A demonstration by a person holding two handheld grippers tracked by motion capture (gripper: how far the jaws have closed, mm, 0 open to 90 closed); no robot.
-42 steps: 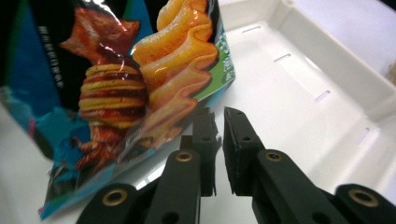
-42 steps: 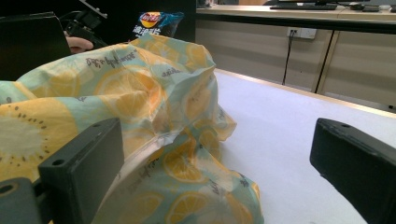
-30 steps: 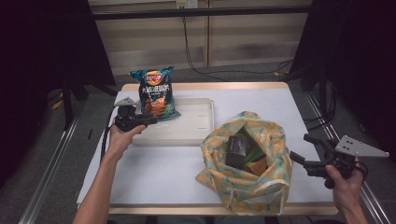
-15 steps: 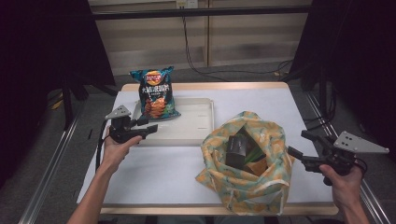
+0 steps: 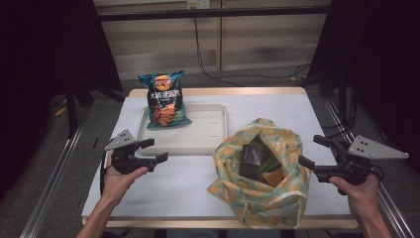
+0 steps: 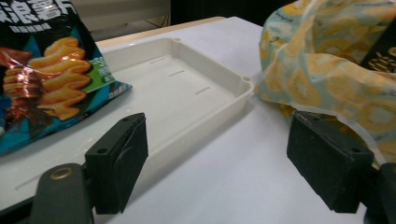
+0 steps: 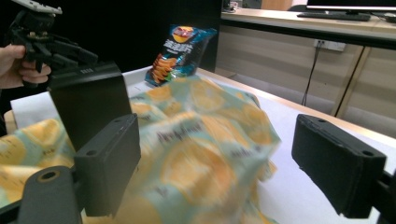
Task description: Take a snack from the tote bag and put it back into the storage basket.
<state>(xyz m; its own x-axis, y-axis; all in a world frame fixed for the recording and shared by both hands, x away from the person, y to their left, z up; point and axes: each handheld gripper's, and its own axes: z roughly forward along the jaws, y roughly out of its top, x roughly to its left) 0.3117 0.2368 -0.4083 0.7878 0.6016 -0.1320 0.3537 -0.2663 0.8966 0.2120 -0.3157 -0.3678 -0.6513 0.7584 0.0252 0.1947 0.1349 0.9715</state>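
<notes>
A blue chip bag (image 5: pixel 165 100) leans upright at the far left end of a white tray (image 5: pixel 208 134). To the tray's right a yellow and teal patterned fabric bag (image 5: pixel 262 193) stands open, with a dark box (image 5: pixel 251 154) inside. My left gripper (image 5: pixel 154 150) hovers open just in front of the tray's near left corner, holding nothing. The left gripper view shows its jaws (image 6: pixel 224 168) wide apart, facing the tray (image 6: pixel 187 88) and the chip bag (image 6: pixel 46 88). My right gripper (image 5: pixel 312 151) is open beside the fabric bag's right side, its jaws (image 7: pixel 219 172) facing the fabric (image 7: pixel 201 135).
The table (image 5: pixel 178 188) has a white cover and a wooden rim. The tray's right half is bare. Dark curtains and metal rails flank the table on both sides. In the right gripper view the other hand and its gripper (image 7: pixel 70 53) show at top left.
My left gripper has drawn back from the tray and chip bag toward the near left of the table. The right gripper has barely shifted.
</notes>
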